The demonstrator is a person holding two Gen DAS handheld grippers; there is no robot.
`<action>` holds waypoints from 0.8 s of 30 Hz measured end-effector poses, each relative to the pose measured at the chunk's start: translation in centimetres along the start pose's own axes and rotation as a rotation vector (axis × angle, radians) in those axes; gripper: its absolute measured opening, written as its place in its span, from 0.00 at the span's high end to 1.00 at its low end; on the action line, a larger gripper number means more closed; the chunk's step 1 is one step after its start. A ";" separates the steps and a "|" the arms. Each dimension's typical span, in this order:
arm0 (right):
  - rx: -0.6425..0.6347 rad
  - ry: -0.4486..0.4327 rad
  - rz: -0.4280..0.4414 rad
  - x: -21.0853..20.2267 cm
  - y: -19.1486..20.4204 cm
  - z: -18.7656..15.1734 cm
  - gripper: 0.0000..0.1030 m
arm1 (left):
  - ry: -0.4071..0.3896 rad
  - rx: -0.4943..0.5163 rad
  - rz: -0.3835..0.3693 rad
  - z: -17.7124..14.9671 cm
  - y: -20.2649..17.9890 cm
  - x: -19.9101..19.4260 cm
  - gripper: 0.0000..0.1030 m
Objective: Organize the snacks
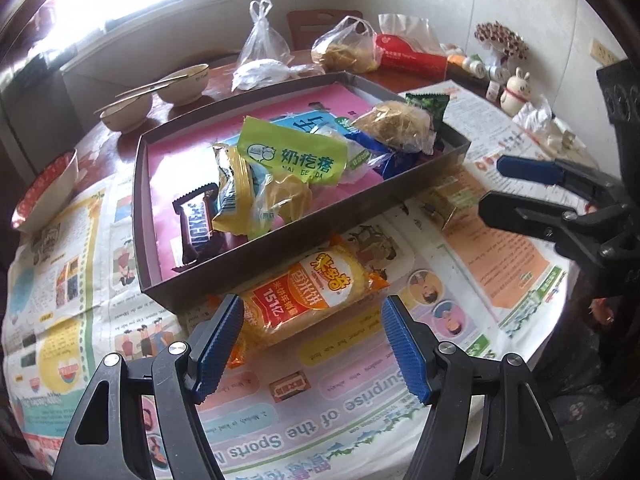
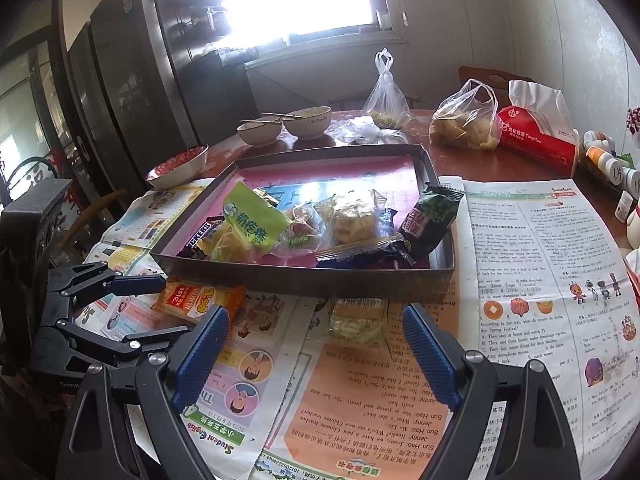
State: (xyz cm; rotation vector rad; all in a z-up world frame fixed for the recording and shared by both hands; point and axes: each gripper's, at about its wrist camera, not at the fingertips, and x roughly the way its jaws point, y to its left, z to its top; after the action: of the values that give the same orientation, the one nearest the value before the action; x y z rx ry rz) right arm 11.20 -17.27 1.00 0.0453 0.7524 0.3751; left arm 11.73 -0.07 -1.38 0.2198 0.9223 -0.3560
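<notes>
Orange rice-cracker packet (image 1: 316, 300) lies on the newspaper-covered desk (image 2: 520, 280) just outside the near wall of the grey tray (image 1: 280, 252), which already holds most snacks. Left gripper (image 1: 312, 344) hovers over it, fingers wide and empty. Right gripper (image 2: 316, 354), equally wide and empty, faces a pale packet (image 2: 356, 318) beside the same wall. Judging by this, collecting is nearly finished; next, lower, close and lift each into the tray.

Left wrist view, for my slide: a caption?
Open left gripper poised over orange rice-cracker packet beside grey snack tray.
</notes>
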 end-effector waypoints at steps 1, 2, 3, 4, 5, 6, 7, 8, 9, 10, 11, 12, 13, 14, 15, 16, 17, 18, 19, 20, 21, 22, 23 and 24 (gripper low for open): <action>0.000 0.002 -0.001 0.1 0.0 0.0 0.15 | 0.002 0.011 0.010 0.0 0.0 0.1 0.29; 0.000 0.003 -0.002 0.1 0.1 -0.1 0.15 | 0.005 0.022 0.015 0.1 0.0 0.3 0.29; 0.001 0.009 -0.005 0.3 0.0 -0.1 0.15 | 0.009 0.029 0.021 0.1 0.0 0.5 0.29; 0.004 0.014 -0.005 0.4 0.0 -0.2 0.15 | 0.011 0.037 0.024 0.2 0.0 0.5 0.29; 0.008 0.020 -0.006 0.5 0.0 -0.3 0.15 | 0.010 0.052 0.025 0.3 0.0 0.6 0.29; 0.010 0.023 -0.008 0.6 -0.1 -0.4 0.15 | 0.009 0.059 0.023 0.4 0.0 0.6 0.29; 0.013 0.027 -0.014 0.8 -0.1 -0.4 0.15 | 0.010 0.066 0.022 0.4 -0.1 0.7 0.29; 0.014 0.030 -0.017 0.9 -0.2 -0.5 0.15 | 0.010 0.073 0.022 0.5 -0.1 0.7 0.29; 0.016 0.034 -0.022 1.1 -0.3 -0.5 0.15 | 0.010 0.080 0.016 0.6 -0.2 0.9 0.29; 0.019 0.039 -0.029 1.2 -0.4 -0.6 0.15 | 0.014 0.082 0.009 0.6 -0.2 1.0 0.29; 0.021 0.042 -0.033 1.3 -0.5 -0.6 0.15 | 0.018 0.081 0.005 0.6 -0.2 1.2 0.29; 0.023 0.044 -0.037 1.4 -0.5 -0.6 0.15 | 0.020 0.083 0.003 0.6 -0.2 1.4 0.29; 0.024 0.044 -0.039 1.5 -0.6 -0.7 0.15 | 0.022 0.087 -0.001 0.6 -0.2 1.6 0.29; 0.024 0.045 -0.044 1.5 -0.6 -0.7 0.15 | 0.024 0.091 -0.011 0.6 -0.2 1.8 0.29; 0.026 0.047 -0.050 1.6 -0.7 -0.7 0.15 | 0.031 0.092 -0.030 0.6 -0.2 2.1 0.29; 0.029 0.049 -0.052 1.7 -0.8 -0.8 0.15 | 0.036 0.091 -0.044 0.5 -0.2 2.3 0.29; 0.031 0.051 -0.052 1.8 -0.8 -0.8 0.15 | 0.043 0.089 -0.058 0.5 -0.1 2.5 0.29; 0.031 0.053 -0.054 1.8 -0.8 -0.8 0.15 | 0.050 0.087 -0.072 0.4 0.0 2.8 0.29; 0.029 0.054 -0.053 1.9 -0.8 -0.9 0.15 | 0.055 0.082 -0.081 0.3 0.0 3.0 0.29; 0.027 0.055 -0.054 1.9 -0.8 -0.9 0.15 | 0.053 0.071 -0.099 0.3 0.1 3.1 0.29; 0.026 0.056 -0.055 2.0 -0.8 -0.9 0.15 | 0.053 0.067 -0.109 0.3 0.1 3.2 0.29; 0.026 0.056 -0.056 2.0 -0.8 -0.9 0.15 | 0.051 0.067 -0.112 0.3 0.0 3.2 0.29; 0.027 0.057 -0.056 2.1 -0.8 -0.9 0.15 | 0.052 0.067 -0.111 0.4 -0.1 3.2 0.29; 0.028 0.057 -0.055 2.1 -0.9 -0.9 0.15 | 0.052 0.064 -0.115 0.3 -0.2 3.3 0.29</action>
State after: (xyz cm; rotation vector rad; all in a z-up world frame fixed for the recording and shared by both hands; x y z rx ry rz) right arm 12.31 -17.41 -1.18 0.0402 0.8140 0.3145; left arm 13.68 -1.08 -3.82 0.2361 0.9776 -0.4890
